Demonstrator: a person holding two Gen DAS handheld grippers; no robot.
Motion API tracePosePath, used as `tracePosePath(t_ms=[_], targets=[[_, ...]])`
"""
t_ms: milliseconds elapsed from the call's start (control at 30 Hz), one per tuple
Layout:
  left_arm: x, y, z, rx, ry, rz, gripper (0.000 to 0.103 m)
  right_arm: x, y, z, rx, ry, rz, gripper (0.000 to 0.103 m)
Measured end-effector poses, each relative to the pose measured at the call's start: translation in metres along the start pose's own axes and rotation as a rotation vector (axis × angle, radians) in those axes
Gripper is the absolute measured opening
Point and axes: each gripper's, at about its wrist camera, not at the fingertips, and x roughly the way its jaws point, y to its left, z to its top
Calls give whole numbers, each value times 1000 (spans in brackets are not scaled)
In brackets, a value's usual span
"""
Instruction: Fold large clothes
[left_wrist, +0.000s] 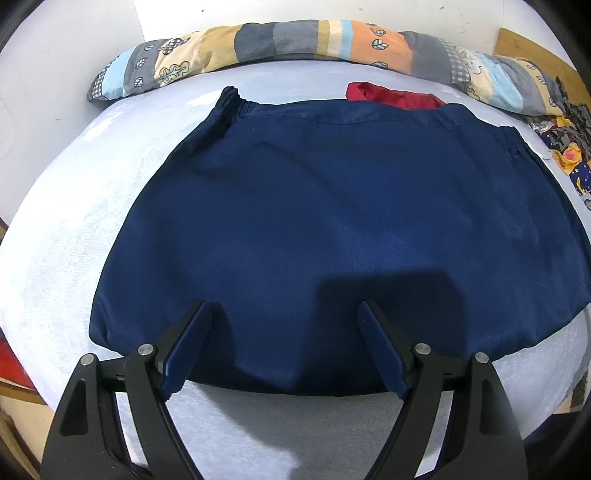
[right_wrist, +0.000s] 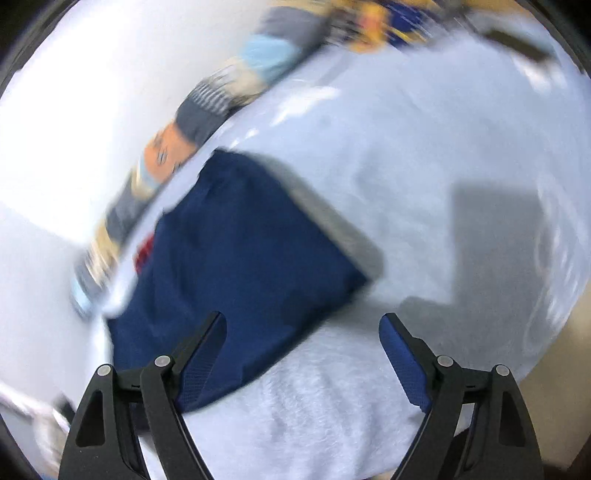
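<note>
A large navy blue garment (left_wrist: 332, 229) lies spread flat on the white bed (left_wrist: 66, 258), its elastic hem at the far side. My left gripper (left_wrist: 284, 314) is open and empty, hovering over the garment's near edge. In the blurred right wrist view the same navy garment (right_wrist: 240, 258) lies at the left and centre. My right gripper (right_wrist: 303, 325) is open and empty above the garment's near corner and the white bed cover (right_wrist: 424, 184).
A long patchwork pillow (left_wrist: 295, 40) lies along the far edge by the white wall. A red cloth (left_wrist: 395, 96) peeks out behind the navy garment. A pile of patterned clothes (left_wrist: 565, 147) sits at the far right. A wooden board (left_wrist: 532, 48) stands behind it.
</note>
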Motion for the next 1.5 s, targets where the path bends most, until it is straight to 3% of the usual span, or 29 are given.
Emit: tracePosePath(t_ms=[100, 233, 300, 467, 667, 800, 967, 1033, 1133, 1167, 1200, 1300, 1433, 1500], targets=[[1, 0, 0, -7, 2, 2, 84, 1, -19, 0, 93, 25, 77, 74], [1, -3, 0, -13, 3, 5, 85, 7, -15, -2, 73, 46, 95, 68], [1, -3, 0, -11, 2, 5, 85, 13, -12, -5, 71, 61, 102, 59], [1, -3, 0, -6, 1, 3, 85, 32, -6, -6, 75, 62, 95, 59], [2, -4, 0, -2, -1, 6, 85, 55, 7, -5, 9, 21, 88, 64], [1, -7, -1, 8, -3, 10, 85, 61, 8, -2, 6, -35, 162, 85], [2, -7, 0, 11, -3, 11, 86, 58, 8, -4, 30, -72, 186, 87], [2, -8, 0, 9, -3, 13, 86, 56, 4, -4, 50, -81, 193, 83], [3, -8, 0, 7, -4, 17, 86, 57, 1, -1, 88, -69, 241, 62], [3, -9, 0, 8, -5, 19, 86, 58, 5, 2, 70, -50, 278, 35], [3, -9, -1, 9, -6, 21, 86, 58, 13, 4, 28, -41, 292, 27], [3, -10, -2, 13, -11, 24, 86, 67, 21, 7, -16, -21, 257, 27], [0, -9, -2, 7, -15, 17, 86, 91, 4, 12, 124, 39, 307, 24], [-4, -6, 0, -23, -24, -23, 86, 90, 8, 13, 133, 38, 298, 21]])
